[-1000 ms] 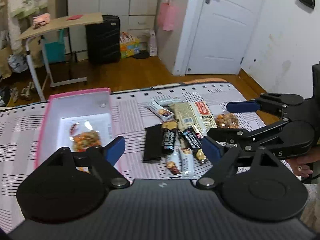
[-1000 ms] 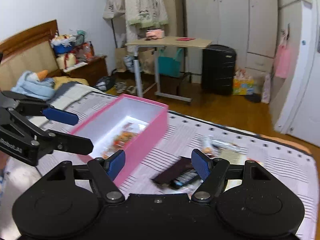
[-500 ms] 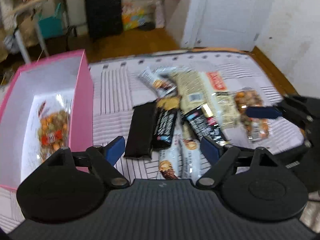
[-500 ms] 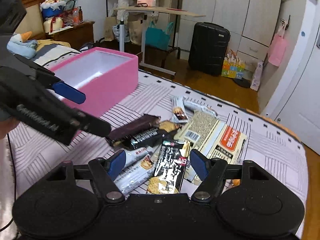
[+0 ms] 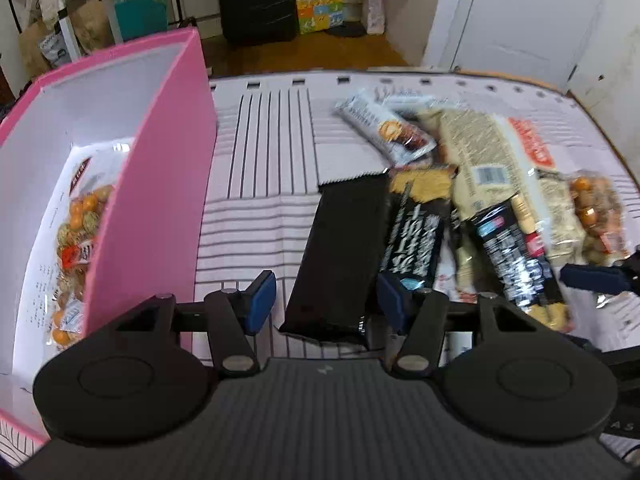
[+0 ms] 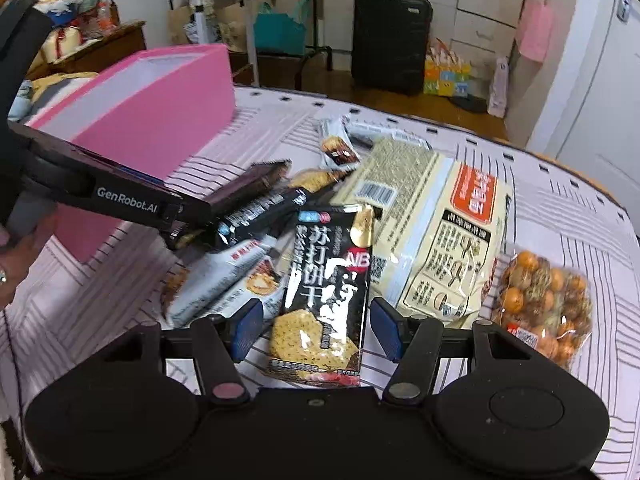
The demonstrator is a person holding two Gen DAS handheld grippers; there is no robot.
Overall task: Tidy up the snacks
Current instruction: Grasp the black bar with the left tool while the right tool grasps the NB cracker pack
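Reaching-in step of tidying snacks into the pink box (image 5: 152,184), judged from both claws set low over the pile on the striped bed cover (image 5: 260,184).

Left claw (image 5: 326,300): jaws closing, not yet pressing, astride the near end of a plain dark wrapped bar (image 5: 340,256). Bar lying flat, lengthwise between the blue pads (image 5: 260,300), a gap visible on the left side, the right pad just beside its edge. Pink box just to the left of this claw, one bag of orange and green sweets (image 5: 76,240) already inside on its white floor.

Right claw (image 6: 316,330): jaws closing too, nothing clamped yet, straddling the lower end of a black biscuit packet (image 6: 324,292) with white lettering. Packet resting partly over other wrappers, gaps showing on both sides of it.

Nearby in the pile: a large beige packet (image 6: 432,240), a clear bag of round orange snacks (image 6: 544,300), several small bars.

Next move likely: finishing each squeeze on the packet edges, lifting cleanly without dragging neighbours, then carrying across to the box. Slippery film wrappers probably prone to sliding from a shallow pinch.
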